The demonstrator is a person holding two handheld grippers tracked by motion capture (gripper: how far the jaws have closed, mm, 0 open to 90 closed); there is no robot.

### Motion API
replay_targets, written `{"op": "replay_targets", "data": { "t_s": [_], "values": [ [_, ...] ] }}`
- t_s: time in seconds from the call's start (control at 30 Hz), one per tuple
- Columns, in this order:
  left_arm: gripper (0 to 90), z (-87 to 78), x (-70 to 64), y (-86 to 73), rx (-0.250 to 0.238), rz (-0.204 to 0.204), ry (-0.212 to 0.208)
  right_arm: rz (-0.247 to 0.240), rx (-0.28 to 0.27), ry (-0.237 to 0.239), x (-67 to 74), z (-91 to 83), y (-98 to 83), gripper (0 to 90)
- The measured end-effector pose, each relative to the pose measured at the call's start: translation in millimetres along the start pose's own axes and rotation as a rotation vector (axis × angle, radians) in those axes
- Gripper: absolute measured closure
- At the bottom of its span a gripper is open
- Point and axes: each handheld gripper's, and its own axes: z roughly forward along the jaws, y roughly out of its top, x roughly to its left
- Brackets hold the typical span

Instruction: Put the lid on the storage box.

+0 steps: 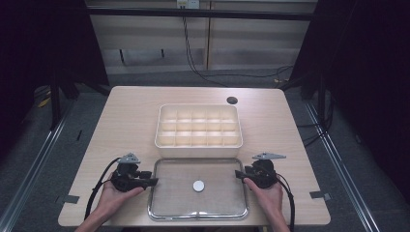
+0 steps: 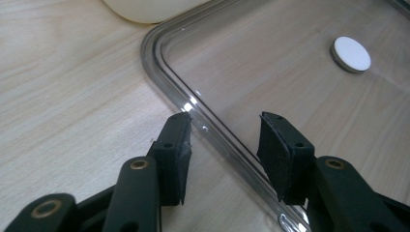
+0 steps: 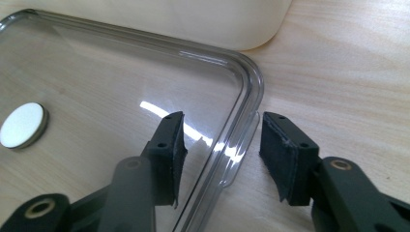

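A clear, shallow tray (image 1: 198, 216) lies on the near part of the wooden table, with a small white disc (image 1: 198, 185) near its middle. My left gripper (image 1: 155, 181) is at the tray's left edge, my right gripper (image 1: 237, 173) at its right edge. In the left gripper view the tray's rim (image 2: 159, 58) runs between the jaws of that gripper (image 2: 225, 125), and neither pad touches it; the disc (image 2: 351, 54) lies beyond. In the right gripper view the rim (image 3: 251, 77) likewise passes through the open gap of that gripper (image 3: 222, 125), with the disc (image 3: 21, 124) at far left.
A cream box (image 1: 198, 145) divided into several compartments stands just behind the tray, its wall (image 2: 145, 9) (image 3: 193, 19) close to the tray's far corners. A dark round hole (image 1: 232, 100) sits in the table at the back. Bare wood lies left and right of the tray.
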Motion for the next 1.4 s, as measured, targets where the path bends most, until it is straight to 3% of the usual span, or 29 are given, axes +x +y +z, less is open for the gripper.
{"op": "replay_targets", "data": {
  "t_s": [0.03, 0.17, 0.2, 0.23, 0.27, 0.43, 0.47, 0.53, 0.63, 0.67, 0.73, 0.9, 1.03, 1.13, 1.23, 1.27, 1.4],
  "values": [
    [57.9, 1.3, -1.5, -0.1, -0.003, 0.007, -0.008, 0.013, -0.006, 0.02, -0.1, 0.2, -0.8, 50.6],
    [57.9, 1.4, -2.9, -0.5, -0.002, 0.023, 0.0, 0.034, -0.008, 0.018, 0.8, 0.0, -1.4, 50.5],
    [56.4, 1.3, -2.2, -0.4, -0.002, 0.024, -0.008, 0.064, -0.019, 0.036, -2.2, 0.0, -2.1, 50.5],
    [56.4, 1.4, -1.5, -0.5, -0.004, 0.022, -0.017, 0.064, -0.019, 0.036, -2.2, 0.0, -2.1, 50.5],
    [56.2, 1.4, -1.1, -0.7, -0.005, 0.023, -0.021, 0.104, -0.029, 0.061, -5.2, -0.1, -2.6, 49.5],
    [55.1, 1.4, -1.3, -2.4, -0.018, 0.021, -0.023, 0.166, -0.047, 0.094, -9.6, 0.2, -3.9, 49.2],
    [54.4, 1.5, -1.0, -3.8, -0.029, 0.023, -0.027, 0.205, -0.053, 0.113, -11.9, 0.0, -4.6, 49.3],
    [54.3, 1.4, -0.4, -6.8, -0.051, 0.028, -0.032, 0.225, -0.055, 0.12, -13.3, -0.1, -5.1, 49.5],
    [53.2, 1.2, 0.2, -6.4, -0.048, 0.012, -0.038, 0.291, -0.071, 0.162, -18.3, -0.5, -7.7, 51.1],
    [53.3, 1.4, -0.2, -6.2, -0.049, 0.007, -0.036, 0.347, -0.079, 0.194, -22.7, -0.8, -10.1, 53.0],
    [53.2, 1.4, -0.7, -5.6, -0.045, -0.003, -0.031, 0.38, -0.09, 0.221, -25.6, -1.6, -11.8, 53.9],
    [52.6, 0.8, -2.1, -4.6, -0.032, -0.016, -0.031, 0.395, -0.092, 0.227, -25.5, -2.4, -11.8, 54.0],
    [51.7, 0.9, -5.3, -4.6, -0.027, 0.004, -0.014, 0.4, -0.102, 0.234, -24.7, -3.6, -11.8, 54.2],
    [52.9, 0.9, -4.9, -4.5, -0.026, 0.001, -0.019, 0.407, -0.107, 0.276, -23.1, -3.6, -12.1, 57.3],
    [54.3, 1.3, -3.8, -4.4, -0.029, 0.0, -0.02, 0.408, -0.132, 0.289, -21.2, -7.9, -9.9, 60.2],
    [54.3, 1.5, -3.9, -4.4, -0.029, 0.001, -0.024, 0.397, -0.142, 0.307, -22.8, -11.1, -9.3, 62.8],
    [54.1, 1.8, -3.2, -4.3, -0.033, 0.004, -0.027, 0.37, -0.12, 0.307, -23.7, -12.0, -9.7, 62.5]
  ]
}}
